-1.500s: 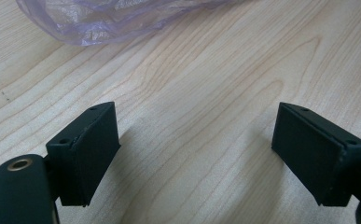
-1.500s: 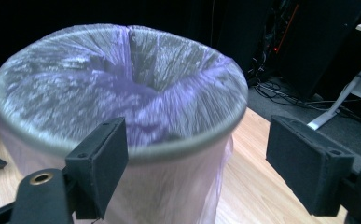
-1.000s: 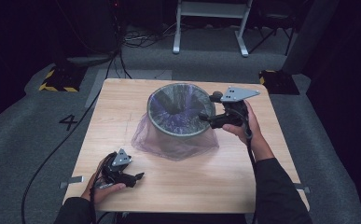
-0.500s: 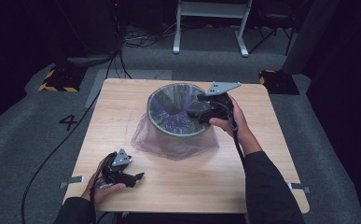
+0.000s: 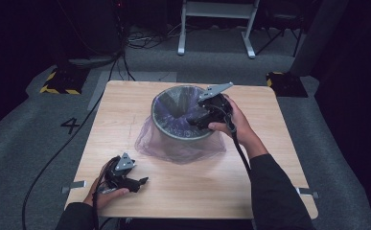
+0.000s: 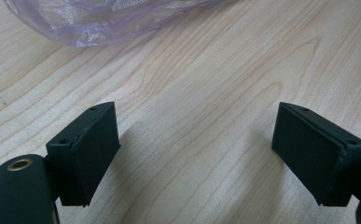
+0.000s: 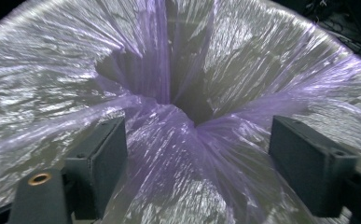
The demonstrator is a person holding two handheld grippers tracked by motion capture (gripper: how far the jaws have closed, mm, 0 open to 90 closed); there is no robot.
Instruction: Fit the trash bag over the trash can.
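Bin sits mid-counter, light and rigid. Its purple liner bag is thin, soft, slippery film (tears easily); best pinched where it bunches at the rim. Right claw hangs inside the mouth, jaws wide, bag between, not gripped. Left claw rests released on the counter, empty.

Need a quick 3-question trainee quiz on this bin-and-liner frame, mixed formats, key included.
1. True or false: the left gripper rests on the table with jaws apart and nothing between them.
2. What does the right gripper point into?
A. the purple bag lining the bin
B. a cardboard box
C. a drawer
3. Fill in: the bag's loose edge drapes over the bin's ____ onto the table.

Key: 1 true; 2 A; 3 rim.
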